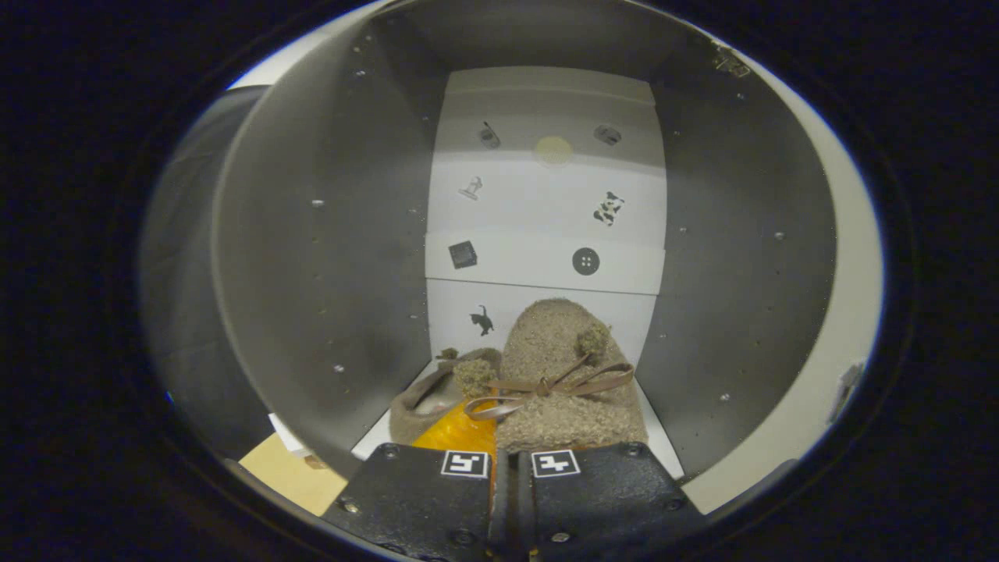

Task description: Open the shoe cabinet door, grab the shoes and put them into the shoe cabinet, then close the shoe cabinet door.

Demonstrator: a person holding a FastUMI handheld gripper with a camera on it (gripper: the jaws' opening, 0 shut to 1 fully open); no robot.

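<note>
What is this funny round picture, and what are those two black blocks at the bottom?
The picture comes from a small camera that rides on a hand-held gripper, a grabbing tool with two fingers that a person carries. The camera looks forward along those fingers, and its lens bends everything round. The two blocks are the fingers, close together. They seem to pinch the back of a fuzzy tan shoe with a ribbon bow, though the grip itself is hidden. You are looking into a shoe cabinet with grey side walls. Its white back wall has small pictures on it, like a cat and a button. A second fuzzy shoe lies on the cabinet floor beside the first. Something orange shows just ahead of the fingers; I cannot tell what it is.
</note>
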